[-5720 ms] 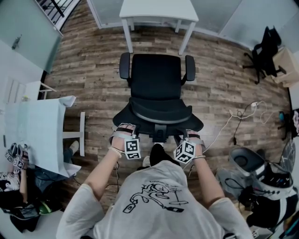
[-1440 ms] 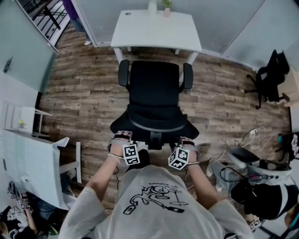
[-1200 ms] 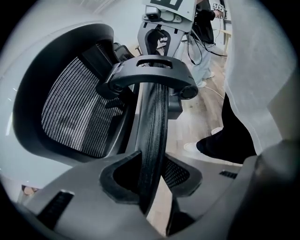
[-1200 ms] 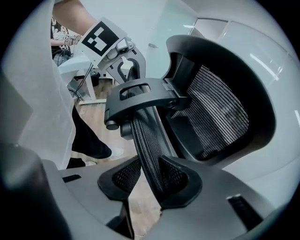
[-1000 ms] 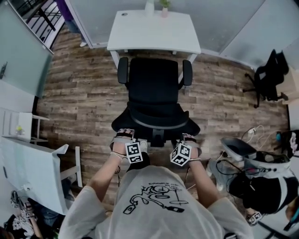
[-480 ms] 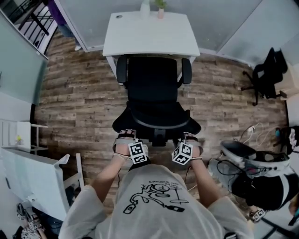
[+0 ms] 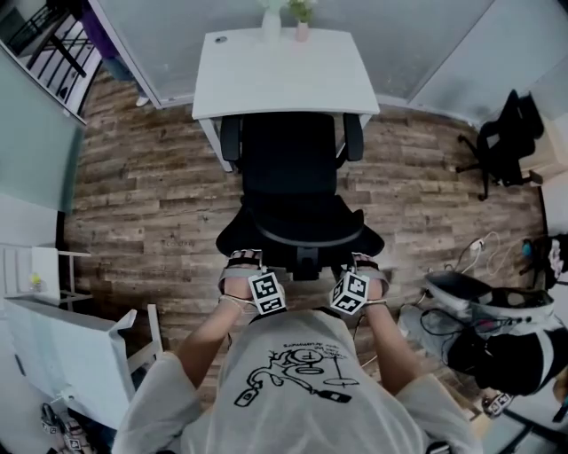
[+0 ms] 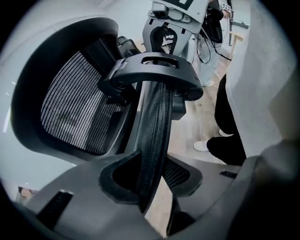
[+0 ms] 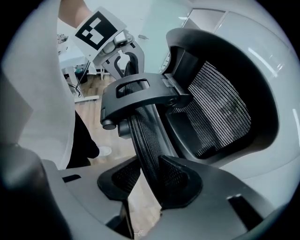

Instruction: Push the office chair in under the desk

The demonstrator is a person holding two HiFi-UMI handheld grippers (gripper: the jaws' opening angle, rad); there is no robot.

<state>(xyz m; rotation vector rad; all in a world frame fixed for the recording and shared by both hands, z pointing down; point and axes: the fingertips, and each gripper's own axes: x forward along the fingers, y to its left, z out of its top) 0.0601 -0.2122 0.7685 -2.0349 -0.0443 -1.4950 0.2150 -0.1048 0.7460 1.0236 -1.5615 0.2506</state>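
The black mesh office chair point(image 7: 291, 173) stands facing the white desk point(image 7: 284, 71). The front of its seat and its armrests are at the desk's front edge. My left gripper point(image 7: 241, 262) holds the left end of the backrest's top edge point(image 8: 157, 122), and its jaws are opening slightly with the mesh rim still between the pads point(image 8: 117, 176). On the right end of that rim point(image 9: 143, 136) my right gripper point(image 7: 366, 264) is shut. In the gripper views the rim runs between the jaws of my left gripper point(image 8: 150, 180) and my right gripper point(image 9: 150, 180).
A small plant and a vase point(image 7: 286, 12) stand at the desk's far edge. A second black chair point(image 7: 501, 133) is at the right wall. Bags, gear and cables point(image 7: 484, 324) lie at the lower right, and another white table point(image 7: 62, 363) at the lower left. The floor is wood plank.
The chair has rolled forward toward the desk with both grippers on its backrest. Its armrests went from short of the desk to level with the front edge.
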